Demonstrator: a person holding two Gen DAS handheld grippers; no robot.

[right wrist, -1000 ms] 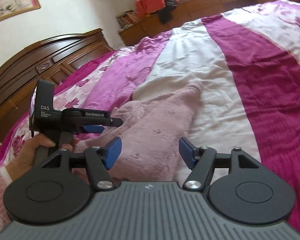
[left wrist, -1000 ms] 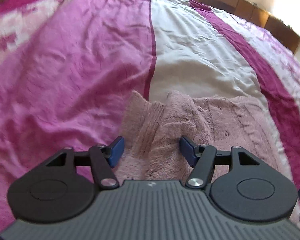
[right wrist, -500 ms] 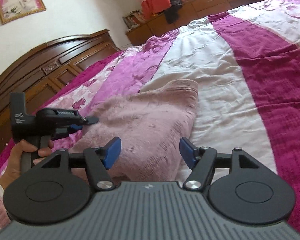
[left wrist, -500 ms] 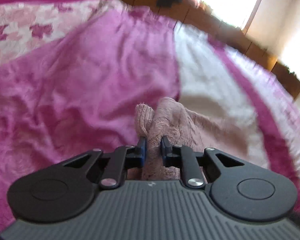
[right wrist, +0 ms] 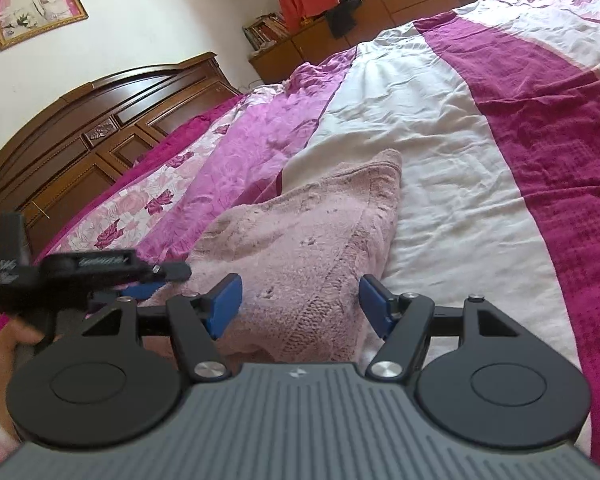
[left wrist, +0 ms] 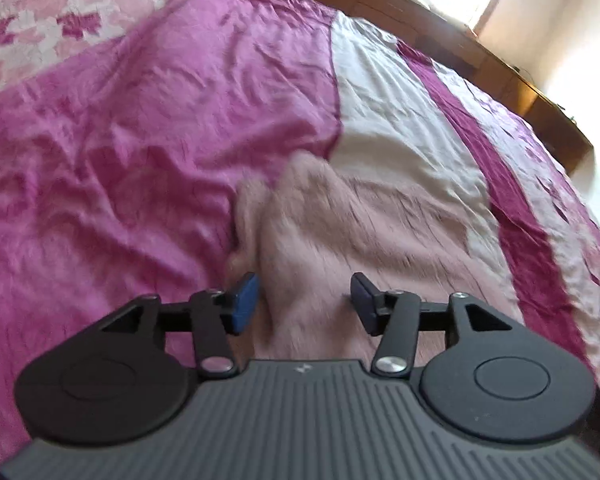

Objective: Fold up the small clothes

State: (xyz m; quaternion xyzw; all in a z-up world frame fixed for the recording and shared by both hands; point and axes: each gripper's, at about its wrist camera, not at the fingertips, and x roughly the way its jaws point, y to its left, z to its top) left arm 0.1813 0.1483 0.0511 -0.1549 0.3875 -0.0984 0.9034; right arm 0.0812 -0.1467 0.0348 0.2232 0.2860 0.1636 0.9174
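Observation:
A small pale pink knitted garment (right wrist: pixel 300 240) lies on the bed, its far part folded over into a thick layered edge. In the left wrist view the same garment (left wrist: pixel 360 232) spreads ahead, blurred, with a raised ridge at its left side. My left gripper (left wrist: pixel 304 302) is open just above the garment's near left part, nothing between its blue pads. From the right wrist view the left gripper (right wrist: pixel 152 284) appears at the garment's left edge, held by a hand (right wrist: pixel 8 344). My right gripper (right wrist: pixel 300 306) hangs open over the garment's near edge, empty.
The bedspread (right wrist: pixel 480 128) has magenta, white and dark purple stripes and runs far ahead. A carved wooden headboard (right wrist: pixel 80 132) stands at the left. Low wooden cabinets (right wrist: pixel 380 8) line the far wall under a bright window.
The left gripper closed on the garment's left ridge half a second ago and has now opened, releasing it. The garment's sleeve end has been folded in. The right gripper stayed open.

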